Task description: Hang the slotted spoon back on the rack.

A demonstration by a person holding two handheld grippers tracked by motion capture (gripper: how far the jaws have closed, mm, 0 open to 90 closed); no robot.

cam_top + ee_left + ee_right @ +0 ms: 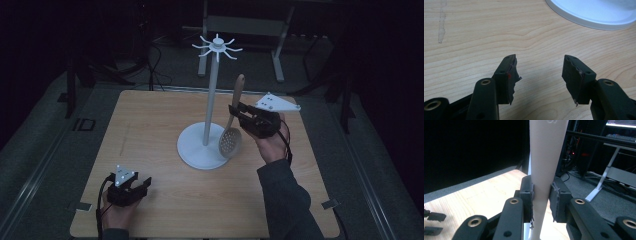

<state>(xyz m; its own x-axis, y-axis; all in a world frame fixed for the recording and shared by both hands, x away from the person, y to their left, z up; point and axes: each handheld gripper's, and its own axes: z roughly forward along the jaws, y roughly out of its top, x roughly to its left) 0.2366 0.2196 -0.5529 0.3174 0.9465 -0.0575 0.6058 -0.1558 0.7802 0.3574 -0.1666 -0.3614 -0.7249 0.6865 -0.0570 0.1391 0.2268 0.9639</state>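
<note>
1. High view: the right tongs (235, 111) are clamped on the handle of a wooden slotted spoon (233, 131), gripping it about midway along. The spoon hangs nearly upright, handle tip up and perforated bowl down.
2. The spoon's bowl sits just above the edge of the round base of the white stand (212, 95), to the right of its pole. Whether the bowl touches the base cannot be told from this angle.
3. Right gripper view: the right tongs (541, 195) press both pads against the pale handle (545, 165), which runs up through the middle and is cut off at the top and bottom edges. The spoon's bowl is out of frame here.
4. Left gripper view: the left tongs (539, 75) stand apart with nothing between them, only bare table (474, 37) below. The torn pads show ragged edges. A slice of the stand's white base (594, 12) is cut off at the top right corner.
5. In the high view, the left tongs (142, 184) rest low near the table's front left corner, well apart from the spoon and stand.
6. The stand's top carries a ring of short hooks (218, 47). The room beyond the table (150, 130) is dark and hard to make out.
</note>
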